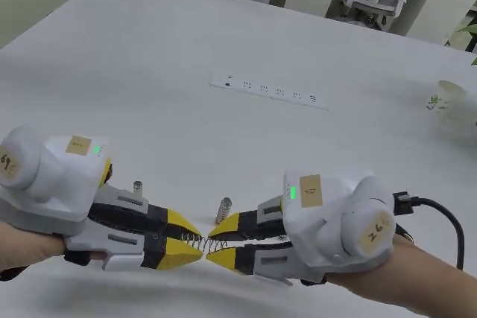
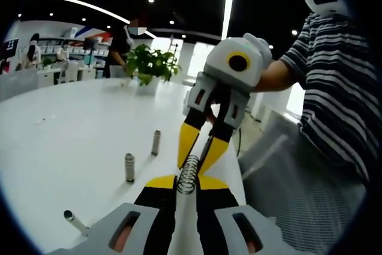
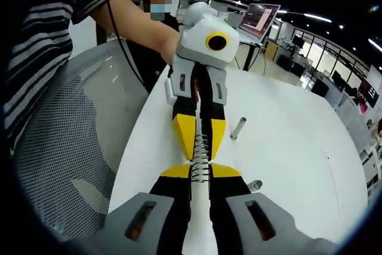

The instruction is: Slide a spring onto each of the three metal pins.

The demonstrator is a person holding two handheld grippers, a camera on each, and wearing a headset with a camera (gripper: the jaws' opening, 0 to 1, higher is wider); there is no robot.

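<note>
My left gripper (image 2: 186, 183) is clenched on the spring (image 2: 188, 170), right gripper (image 3: 201, 174) pinching the metal pin (image 2: 206, 146), tips meeting at 6 o'clock in head view. I'd keep both dead coaxial and feed slow so coils don't snag.

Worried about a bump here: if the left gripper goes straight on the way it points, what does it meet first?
The left gripper meets the spring at its own tips first, then almost at once the right gripper, whose jaws point straight back at it, tip to tip.
</note>
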